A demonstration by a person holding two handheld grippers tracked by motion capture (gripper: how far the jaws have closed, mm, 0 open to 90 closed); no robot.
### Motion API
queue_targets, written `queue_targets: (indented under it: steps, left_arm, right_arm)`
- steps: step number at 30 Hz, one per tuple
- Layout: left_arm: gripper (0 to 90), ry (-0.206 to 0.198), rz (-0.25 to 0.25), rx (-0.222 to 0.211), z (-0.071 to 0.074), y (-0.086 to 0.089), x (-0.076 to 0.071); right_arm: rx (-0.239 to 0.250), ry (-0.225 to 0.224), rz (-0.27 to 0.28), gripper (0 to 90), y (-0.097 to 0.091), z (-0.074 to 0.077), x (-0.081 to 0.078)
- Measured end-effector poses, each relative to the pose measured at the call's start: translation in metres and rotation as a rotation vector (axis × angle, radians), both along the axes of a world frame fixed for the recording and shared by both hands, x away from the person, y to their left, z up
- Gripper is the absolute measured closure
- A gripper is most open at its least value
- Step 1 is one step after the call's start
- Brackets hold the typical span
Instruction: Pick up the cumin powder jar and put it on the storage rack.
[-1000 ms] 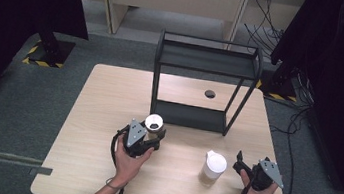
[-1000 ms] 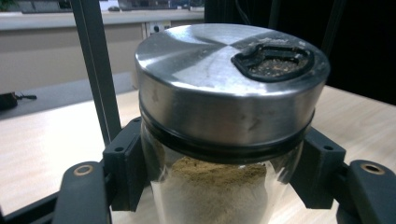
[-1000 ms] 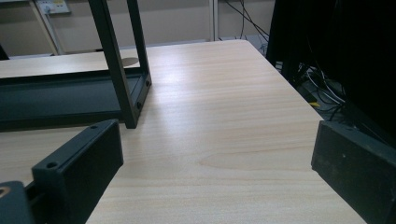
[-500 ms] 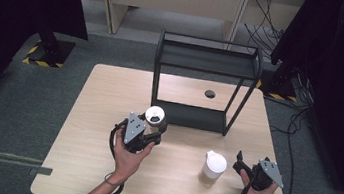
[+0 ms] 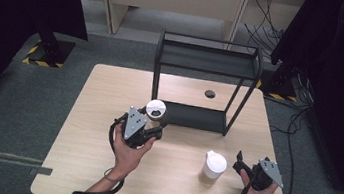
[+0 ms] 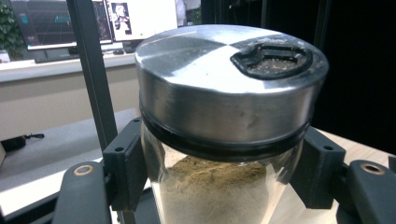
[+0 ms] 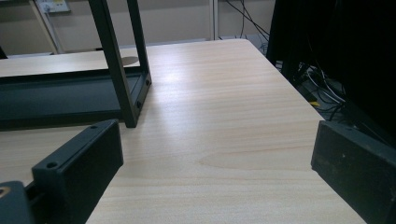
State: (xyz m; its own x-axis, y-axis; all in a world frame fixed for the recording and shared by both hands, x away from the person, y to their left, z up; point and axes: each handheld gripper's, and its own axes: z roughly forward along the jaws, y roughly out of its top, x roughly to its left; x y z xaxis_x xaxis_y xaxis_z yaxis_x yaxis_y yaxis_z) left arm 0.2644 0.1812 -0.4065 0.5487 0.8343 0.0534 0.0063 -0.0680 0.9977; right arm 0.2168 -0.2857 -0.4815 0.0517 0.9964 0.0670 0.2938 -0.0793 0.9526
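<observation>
While that spice jar [image 6: 224, 140] sits pinched between the left tool's [image 5: 148, 129] two pads, just under its metal lid, it's off the tabletop [image 5: 76, 155], right in front of the black shelf rack [image 5: 201, 88]. Jar's glass, with brownish powder inside, so the grip is on a smooth round wall. My worry: if the hand tilts or bumps a rack post on the way in, the jar could rotate or slide down between the pads, and the lid's pour hole looks open, so powder could spill.

Right tool [image 5: 251, 168] is parked with its pads spread apart, nothing between them, and a second jar [image 5: 212, 169] with a white lid stands just to its left.

Funny thing about the views: the left gripper view shows exactly where the pads bite and that open pour hole, but no sense of the rack's shelves. The high view gives the layout, jar vs rack vs other jar, but the contact is too small to judge there.
</observation>
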Motion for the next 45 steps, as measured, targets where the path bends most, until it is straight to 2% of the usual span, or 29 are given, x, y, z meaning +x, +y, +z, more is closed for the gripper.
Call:
queue_targets:
  steps: [2,12,25,30,35,38,45]
  left_arm:
    - [30.9,-0.014,-0.002,-0.002,0.007,-0.001,0.001]
    - [30.9,-0.047,-0.011,0.002,0.024,-0.007,0.004]
    - [30.9,-0.079,0.013,0.029,0.050,-0.016,0.013]
    - [30.9,-0.100,0.022,0.035,0.066,-0.019,0.016]
    - [30.9,-0.113,0.030,0.025,0.074,-0.019,0.018]
    - [30.9,-0.115,0.030,0.041,0.079,-0.020,0.020]
    - [30.9,-0.128,0.027,0.049,0.087,-0.023,0.022]
  right_arm:
    - [0.000,0.001,0.000,2.2,0.000,0.000,0.000]
    - [0.002,0.001,0.001,2.3,0.000,0.000,0.000]
    - [0.006,0.004,0.003,2.3,-0.001,0.001,0.001]
    - [0.008,0.005,0.004,2.3,-0.002,0.001,0.001]
    - [0.009,0.006,0.004,2.3,-0.002,0.001,0.001]
    - [0.009,0.009,0.005,2.3,-0.002,0.001,0.001]
    - [0.009,0.008,0.006,2.3,-0.002,0.001,0.002]
